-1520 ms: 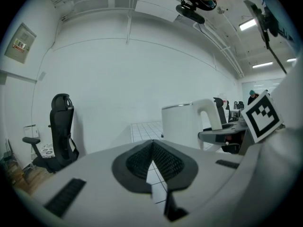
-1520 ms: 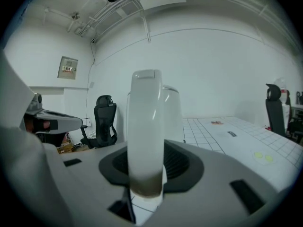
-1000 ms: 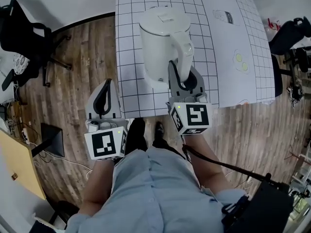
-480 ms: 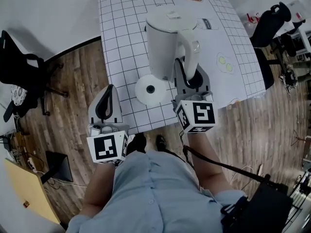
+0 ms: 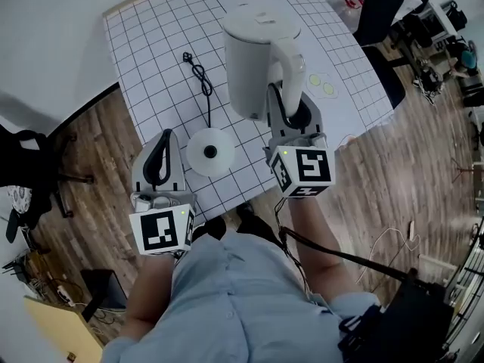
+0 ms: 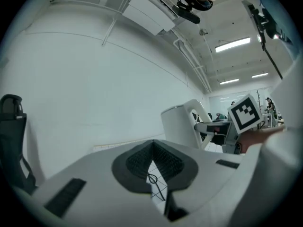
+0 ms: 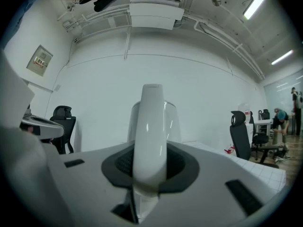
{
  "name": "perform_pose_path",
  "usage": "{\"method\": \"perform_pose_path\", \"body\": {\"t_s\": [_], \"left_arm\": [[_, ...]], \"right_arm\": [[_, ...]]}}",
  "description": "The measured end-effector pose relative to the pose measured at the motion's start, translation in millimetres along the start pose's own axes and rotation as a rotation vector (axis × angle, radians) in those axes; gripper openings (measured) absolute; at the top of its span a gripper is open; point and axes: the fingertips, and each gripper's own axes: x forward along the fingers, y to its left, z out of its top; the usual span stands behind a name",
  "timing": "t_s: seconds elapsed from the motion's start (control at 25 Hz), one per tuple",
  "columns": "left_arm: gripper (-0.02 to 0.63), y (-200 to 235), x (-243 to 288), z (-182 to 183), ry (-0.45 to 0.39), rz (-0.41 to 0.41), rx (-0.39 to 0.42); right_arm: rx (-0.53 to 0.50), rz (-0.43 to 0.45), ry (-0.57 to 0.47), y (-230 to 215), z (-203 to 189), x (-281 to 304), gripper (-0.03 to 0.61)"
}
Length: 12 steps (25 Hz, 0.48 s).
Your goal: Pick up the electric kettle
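Note:
The white electric kettle (image 5: 253, 63) hangs in the air above the gridded table (image 5: 151, 29), lifted off its round white base (image 5: 210, 151). My right gripper (image 5: 286, 100) is shut on the kettle's handle (image 7: 150, 126), which fills the gap between its pads in the right gripper view. My left gripper (image 5: 161, 153) hovers at the table's near edge, left of the base, shut with nothing in it. In the left gripper view the kettle (image 6: 177, 126) shows to the right beyond the closed jaws.
A black power cord (image 5: 200, 78) runs from the base across the table. Black office chairs stand at the left (image 5: 30, 157) and the upper right (image 5: 378, 6) on the wooden floor. Small printed pictures (image 5: 321, 84) lie on the table's right side.
The kettle has come up off its base, which now lies uncovered with its cord on the table. Both grippers have risen, the right one keeping its hold on the handle.

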Motion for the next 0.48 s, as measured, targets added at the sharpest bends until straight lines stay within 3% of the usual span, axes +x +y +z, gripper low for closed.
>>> {"method": "perform_pose_path", "body": {"t_s": [0.48], "left_arm": [[0.002, -26.9, 39.4, -28.3, 0.116, -0.023, 0.009]], "right_arm": [[0.058, -0.009, 0.095, -49.1, -76.4, 28.3, 0.077]]}}
